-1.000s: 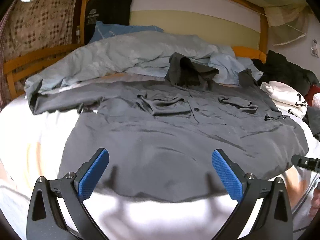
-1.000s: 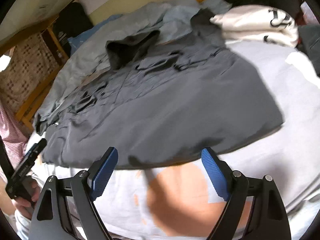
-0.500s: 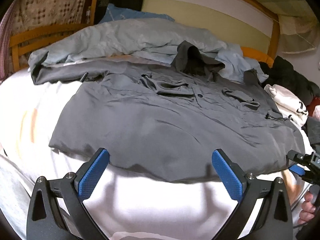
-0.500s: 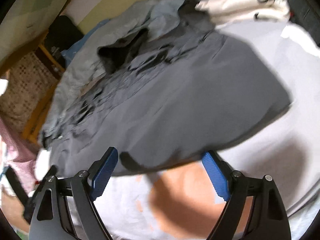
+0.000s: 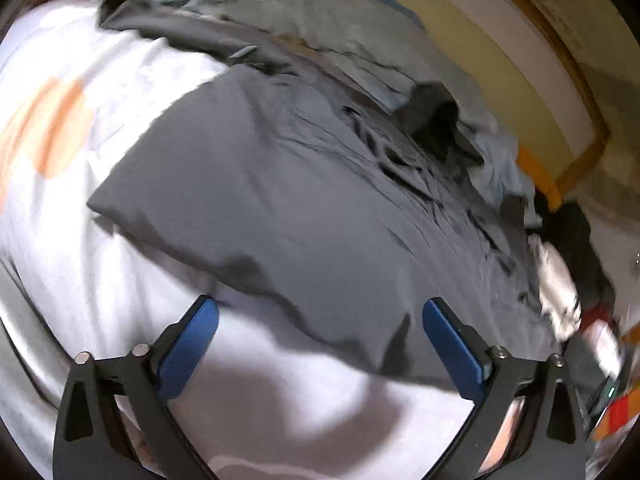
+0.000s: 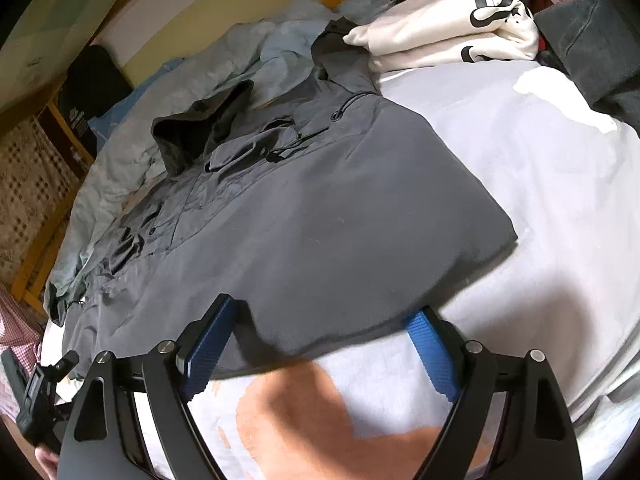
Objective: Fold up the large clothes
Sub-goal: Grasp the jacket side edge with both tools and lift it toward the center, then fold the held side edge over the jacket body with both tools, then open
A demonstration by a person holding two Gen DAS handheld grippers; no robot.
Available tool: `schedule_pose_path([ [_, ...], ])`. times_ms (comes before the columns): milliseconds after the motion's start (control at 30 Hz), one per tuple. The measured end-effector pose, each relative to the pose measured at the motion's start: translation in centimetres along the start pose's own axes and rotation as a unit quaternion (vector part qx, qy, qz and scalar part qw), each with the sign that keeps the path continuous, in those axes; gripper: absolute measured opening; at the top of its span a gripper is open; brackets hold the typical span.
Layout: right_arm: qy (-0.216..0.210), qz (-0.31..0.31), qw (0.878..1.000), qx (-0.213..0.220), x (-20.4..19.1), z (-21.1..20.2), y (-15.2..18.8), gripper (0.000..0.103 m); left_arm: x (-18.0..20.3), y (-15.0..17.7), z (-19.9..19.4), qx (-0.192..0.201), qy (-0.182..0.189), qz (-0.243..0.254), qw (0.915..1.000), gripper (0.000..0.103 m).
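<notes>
A large dark grey jacket (image 5: 304, 200) lies spread flat on a white bedsheet (image 5: 104, 92), hood at the far end; it also shows in the right wrist view (image 6: 340, 232). My left gripper (image 5: 320, 344) is open and empty, its blue pads just short of the jacket's near hem, toward its left corner. My right gripper (image 6: 320, 344) is open, its blue fingertips (image 6: 208, 344) at the hem near the jacket's right corner, the hem lying between the jaws. The left view is blurred.
A light blue-grey blanket (image 6: 208, 92) is bunched behind the jacket. A folded white sweatshirt (image 6: 452, 32) and dark clothes (image 6: 592, 52) lie at the right. The wooden bed frame (image 5: 576, 128) and wall run along the far side. The other gripper (image 6: 36, 392) shows at lower left.
Both grippers have dropped closer to the jacket's near hem. The left one has swung toward the left corner, the right one has reached the hem. Both jaws stay open.
</notes>
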State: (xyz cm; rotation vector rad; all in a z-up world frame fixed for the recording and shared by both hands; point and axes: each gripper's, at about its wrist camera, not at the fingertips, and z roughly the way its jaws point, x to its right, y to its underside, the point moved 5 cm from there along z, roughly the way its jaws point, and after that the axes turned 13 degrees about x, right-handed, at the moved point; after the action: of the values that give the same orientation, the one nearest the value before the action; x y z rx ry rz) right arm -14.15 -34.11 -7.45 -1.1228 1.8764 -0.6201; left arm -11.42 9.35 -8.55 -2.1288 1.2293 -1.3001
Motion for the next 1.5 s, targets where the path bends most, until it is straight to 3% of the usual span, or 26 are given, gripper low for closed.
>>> schedule_pose_path([
  [67, -0.003, -0.002, 1.0, 0.002, -0.4, 0.1, -0.1, 0.087, -0.2, -0.6, -0.2, 0.032, -0.024, 0.01, 0.9991, 0.086],
  [133, -0.007, -0.021, 1.0, -0.002, -0.9, 0.5, -0.1, 0.083, -0.1, -0.8, 0.0, 0.034, -0.025, 0.013, 0.999, 0.075],
  [200, -0.012, -0.025, 1.0, -0.001, -1.3, 0.8, -0.2, 0.069, 0.3, -0.8, 0.2, 0.015, -0.005, 0.006, 0.9999, 0.029],
  [267, -0.037, -0.001, 0.999, -0.007, -1.0, 0.6, -0.3, 0.055, 0.9, -1.0, 0.0, 0.004, 0.017, 0.002, 0.9998, 0.022],
  [300, -0.051, 0.015, 0.999, -0.011, -0.9, 0.6, -0.4, 0.047, 1.0, -1.2, -0.4, 0.009, 0.018, 0.004, 0.9998, 0.022],
  [400, -0.049, -0.006, 0.999, -0.008, -1.5, 0.4, -0.6, 0.043, 0.8, -1.7, -0.2, 0.001, 0.021, 0.002, 0.9998, 0.025],
  [433, -0.04, -0.029, 0.999, -0.007, -2.0, 0.4, -0.6, 0.044, 0.5, -1.7, 0.4, -0.015, 0.016, -0.004, 0.9998, 0.03],
  [467, -0.029, -0.054, 0.998, -0.009, -2.5, 0.6, -0.5, 0.045, 0.3, -1.4, 1.1, -0.038, 0.012, -0.008, 0.9992, 0.051],
  [500, -0.015, -0.079, 0.996, -0.022, -3.0, 1.2, -0.2, 0.048, 0.2, -1.2, 2.0, -0.059, 0.024, -0.014, 0.9979, 0.054],
  [533, -0.003, -0.094, 0.995, -0.032, -3.2, 1.8, 0.0, 0.048, 0.1, -1.5, 2.0, -0.047, 0.027, -0.01, 0.9985, 0.054],
  [567, -0.001, -0.086, 0.996, -0.026, -3.2, 2.0, -0.2, 0.046, 0.4, -1.7, 2.0, -0.036, 0.012, 0.007, 0.9992, 0.044],
  [633, 0.002, -0.057, 0.998, -0.016, -2.7, 2.1, -0.8, 0.03, 0.9, -2.0, 1.9, -0.034, 0.005, 0.027, 0.999, 0.02],
  [667, 0.001, -0.051, 0.999, -0.009, -2.7, 1.8, -1.2, 0.021, 1.2, -2.3, 1.4, -0.027, 0.006, 0.03, 0.9992, 0.017],
  [767, -0.006, -0.073, 0.997, 0.019, -3.5, 0.4, -2.4, 0.015, 3.0, -4.5, -0.1, 0.007, 0.003, 0.065, 0.9978, 0.017],
  [933, -0.037, -0.072, 0.997, 0.021, -4.4, 0.0, -6.3, 0.015, 6.0, -8.9, 1.6, -0.006, 0.023, 0.081, 0.9965, 0.023],
  [1100, -0.05, -0.066, 0.997, 0.009, -5.6, 2.2, -9.9, 0.015, 7.6, -11.8, 6.1, -0.039, 0.022, 0.148, 0.988, 0.026],
  [1267, -0.037, -0.154, 0.986, 0.047, -9.0, 4.8, -12.6, 0.013, 9.2, -13.8, 9.5, -0.047, 0.017, 0.188, 0.9809, 0.02],
  [1500, -0.023, -0.139, 0.989, 0.038, -9.9, 11.4, -16.0, 0.013, 10.1, -15.5, 15.4, -0.068, 0.005, 0.195, 0.9784, 0.02],
])
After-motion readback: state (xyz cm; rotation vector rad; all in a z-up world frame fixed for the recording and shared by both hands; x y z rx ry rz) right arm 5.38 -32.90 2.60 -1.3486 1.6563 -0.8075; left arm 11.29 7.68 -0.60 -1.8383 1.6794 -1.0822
